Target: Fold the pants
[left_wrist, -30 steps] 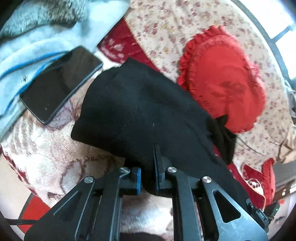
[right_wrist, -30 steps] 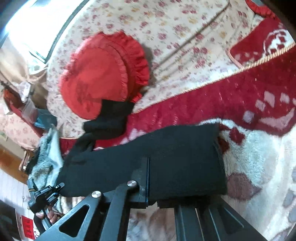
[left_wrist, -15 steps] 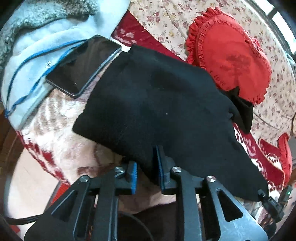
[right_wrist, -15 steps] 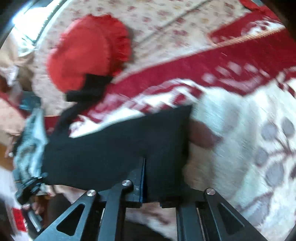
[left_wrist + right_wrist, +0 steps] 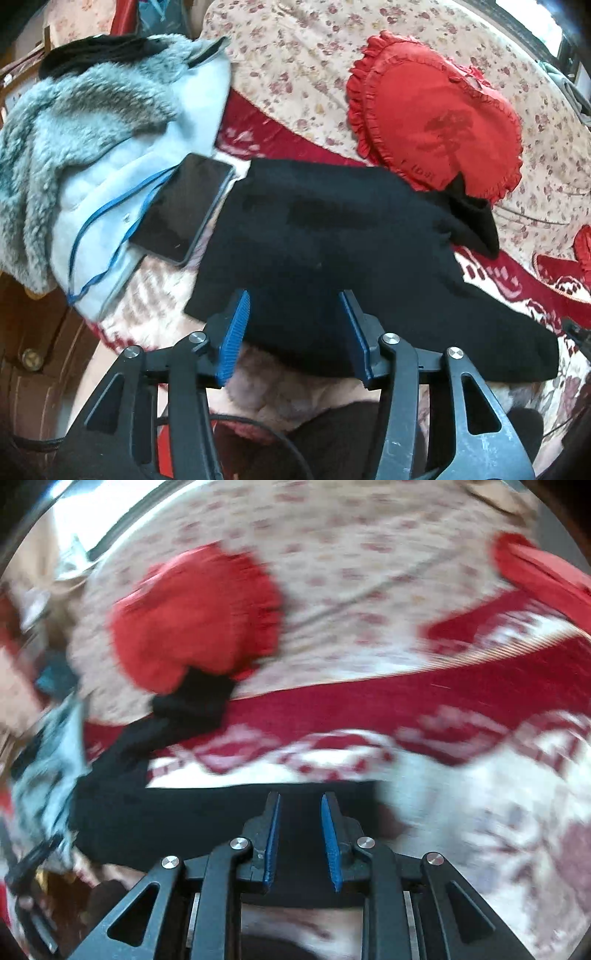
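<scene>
Red-patterned blanket (image 5: 517,291) carries folded black pants (image 5: 332,236) beside a phone (image 5: 181,210). Both grippers, left (image 5: 295,332) and right (image 5: 299,834), hold jaws spread, gripping nothing.

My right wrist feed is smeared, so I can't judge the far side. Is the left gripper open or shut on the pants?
Observer: Open. The left gripper has its jaws spread above the near edge of the pants and grips nothing.
Operator: Is anything lying near the pants on that side?
Observer: A phone lies screen up by their left end, partly on a pale blue coat.
Operator: Is anything attached to it?
Observer: A blue cord loops over the coat up to the phone.
</scene>
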